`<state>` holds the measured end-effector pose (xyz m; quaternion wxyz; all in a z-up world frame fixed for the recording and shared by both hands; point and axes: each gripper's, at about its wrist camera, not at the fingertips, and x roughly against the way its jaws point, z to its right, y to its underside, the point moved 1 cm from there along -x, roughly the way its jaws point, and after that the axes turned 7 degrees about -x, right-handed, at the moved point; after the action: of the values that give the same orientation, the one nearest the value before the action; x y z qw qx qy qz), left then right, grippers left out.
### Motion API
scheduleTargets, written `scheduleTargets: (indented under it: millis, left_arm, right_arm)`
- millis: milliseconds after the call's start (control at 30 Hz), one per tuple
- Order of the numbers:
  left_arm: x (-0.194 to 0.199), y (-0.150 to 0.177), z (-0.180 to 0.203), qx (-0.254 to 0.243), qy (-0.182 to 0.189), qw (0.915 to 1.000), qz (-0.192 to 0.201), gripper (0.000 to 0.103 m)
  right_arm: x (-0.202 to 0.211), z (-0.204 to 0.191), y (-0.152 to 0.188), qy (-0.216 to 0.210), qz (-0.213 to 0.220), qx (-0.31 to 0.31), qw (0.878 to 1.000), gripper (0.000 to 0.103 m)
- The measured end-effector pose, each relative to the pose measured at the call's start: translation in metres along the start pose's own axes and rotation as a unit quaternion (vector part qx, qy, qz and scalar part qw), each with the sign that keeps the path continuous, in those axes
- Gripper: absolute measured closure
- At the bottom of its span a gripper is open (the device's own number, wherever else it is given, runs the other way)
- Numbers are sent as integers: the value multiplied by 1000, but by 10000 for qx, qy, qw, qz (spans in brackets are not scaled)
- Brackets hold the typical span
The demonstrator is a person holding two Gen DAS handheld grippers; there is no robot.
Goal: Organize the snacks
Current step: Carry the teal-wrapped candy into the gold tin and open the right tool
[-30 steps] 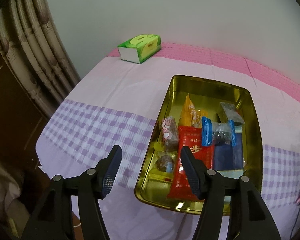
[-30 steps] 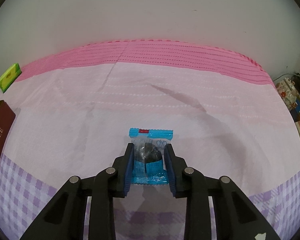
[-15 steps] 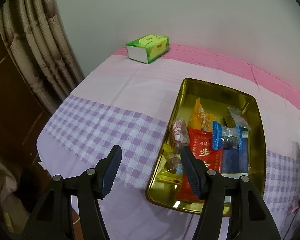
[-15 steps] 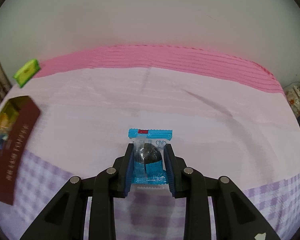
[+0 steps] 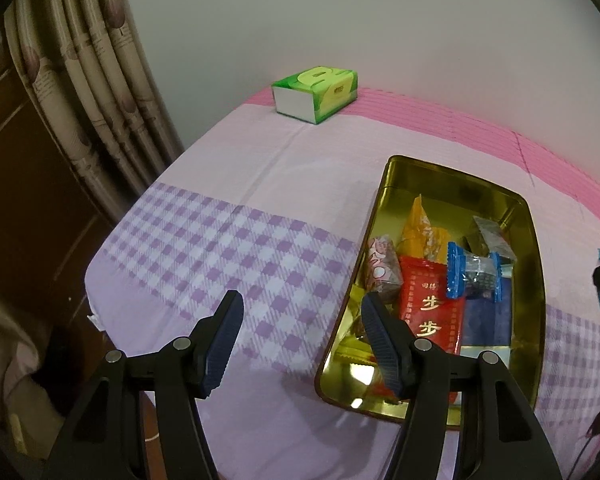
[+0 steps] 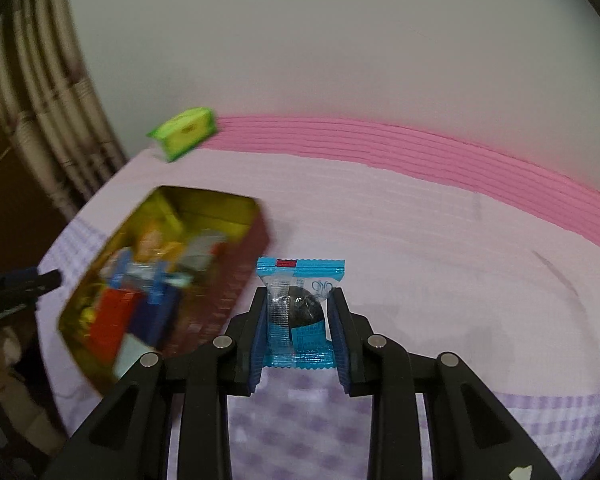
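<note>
Right tool (image 6: 299, 322) clamps the light, crinkly blue-wrapped candy (image 6: 299, 312) mid-body, probably slippery; left tool (image 5: 302, 340) gapes empty.

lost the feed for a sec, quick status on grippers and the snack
Right gripper shut on blue-wrapped snack, beside gold tin. Left gripper open, empty, at the tin's near edge. Nothing blocking.

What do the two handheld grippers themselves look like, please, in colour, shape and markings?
Both the left gripper and the right gripper are black, angular frames with silver round pivot pins. Each carries two dark blue ribbed finger pads. No cables, markings or sleeves are visible.
</note>
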<state>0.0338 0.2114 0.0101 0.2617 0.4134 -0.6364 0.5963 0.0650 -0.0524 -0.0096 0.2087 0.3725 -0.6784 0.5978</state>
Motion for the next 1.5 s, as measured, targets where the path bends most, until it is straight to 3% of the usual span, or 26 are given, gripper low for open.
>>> scheduleTargets:
  millis: [233, 533, 933, 1200, 1500]
  left_arm:
    - [1, 4, -6, 27, -114, 9999, -23, 41]
    - [1, 14, -15, 54, -210, 9997, -121, 41]
    - [2, 19, -23, 197, -147, 9995, -221, 41]
    - [0, 19, -24, 204, -128, 9994, -247, 41]
    - [-2, 21, -22, 157, -130, 9994, -264, 40]
  right_arm:
    - [-15, -58, 5, -441, -185, 350, 9982, 76]
    - [-35, -96, 13, -693, -447, 844, 9930, 76]
    - [-63, -109, 9, -531, -621, 1003, 9916, 76]
    - [-86, -104, -3, -387, -752, 734, 9937, 76]
    - [-89, -108, -2, -263, -693, 778, 9942, 75]
